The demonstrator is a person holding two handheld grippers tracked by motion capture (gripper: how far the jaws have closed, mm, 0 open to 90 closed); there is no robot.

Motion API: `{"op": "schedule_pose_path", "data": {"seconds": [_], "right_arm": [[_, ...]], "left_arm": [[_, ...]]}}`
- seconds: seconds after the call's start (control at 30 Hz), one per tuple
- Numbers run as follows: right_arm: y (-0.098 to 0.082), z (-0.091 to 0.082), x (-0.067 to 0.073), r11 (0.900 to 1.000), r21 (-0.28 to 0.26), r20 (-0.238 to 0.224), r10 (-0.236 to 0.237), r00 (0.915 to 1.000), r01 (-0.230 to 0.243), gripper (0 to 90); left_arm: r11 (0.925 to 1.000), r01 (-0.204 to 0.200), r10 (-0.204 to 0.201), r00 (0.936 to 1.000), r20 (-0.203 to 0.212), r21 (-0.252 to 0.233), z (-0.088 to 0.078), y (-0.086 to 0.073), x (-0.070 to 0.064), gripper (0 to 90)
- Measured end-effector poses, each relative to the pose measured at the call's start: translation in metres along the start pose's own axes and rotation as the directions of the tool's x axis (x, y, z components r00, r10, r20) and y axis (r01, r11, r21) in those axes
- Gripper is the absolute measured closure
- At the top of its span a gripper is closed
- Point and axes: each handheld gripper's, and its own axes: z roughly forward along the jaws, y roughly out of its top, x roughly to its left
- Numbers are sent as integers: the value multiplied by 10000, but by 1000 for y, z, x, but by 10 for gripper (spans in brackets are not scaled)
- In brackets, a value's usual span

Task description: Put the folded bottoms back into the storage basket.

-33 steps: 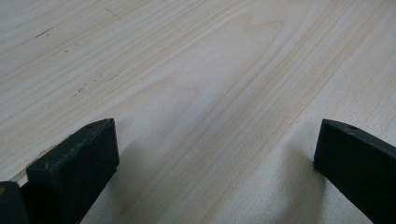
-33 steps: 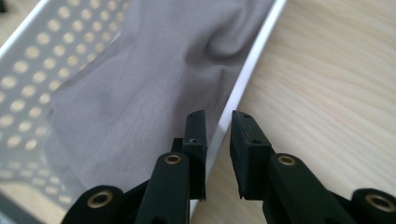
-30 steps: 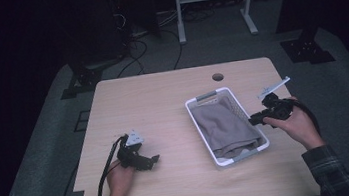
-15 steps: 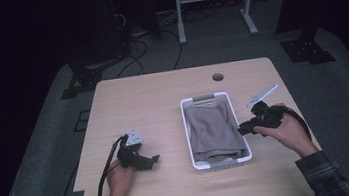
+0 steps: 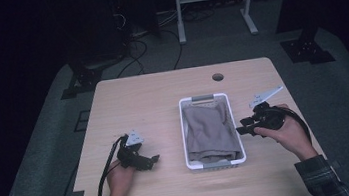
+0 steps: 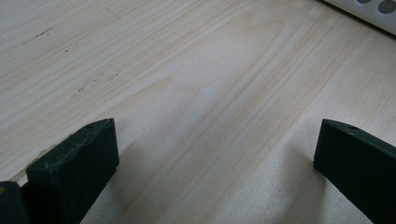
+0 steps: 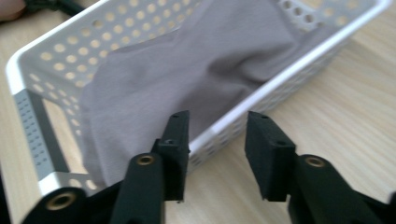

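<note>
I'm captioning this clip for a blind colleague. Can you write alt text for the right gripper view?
The right gripper, jaws apart, straddles the near rim of a white perforated basket holding a crumpled grey cloth; the pads are not pressing on it. The basket sits on a pale wooden table.

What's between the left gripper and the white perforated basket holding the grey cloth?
Only bare light-wood tabletop lies between the left gripper and the white perforated basket, as the high view shows.

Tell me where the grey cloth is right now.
In the high view, the grey cloth lies inside the white basket, right of the table's centre, just left of the right claw.
</note>
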Motion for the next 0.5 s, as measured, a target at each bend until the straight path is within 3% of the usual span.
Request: {"op": "schedule_pose_path", "data": {"seconds": [0.13, 0.17, 0.3, 0.5], "right_arm": [[-4, -3, -4, 9996, -278, 401, 57, 9992, -46, 474], [-8, -5, -7, 9985, -534, 814, 143, 9966, -99, 445], [-16, -6, -14, 9969, -741, 1506, 384, 9878, -274, 399], [-29, -6, -25, 9928, -868, 1714, 961, 9805, -822, 285]], "left_arm": [[10000, -6, 6, 10000, -1, 3, 0, 0, 0, 0], [10000, 23, -23, 10000, 0, -21, 0, 0, 0, 0], [10000, 37, -37, 10000, -5, -34, 0, 0, 0, 0], [10000, 20, -20, 10000, -7, -21, 0, 0, 0, 0]]}}
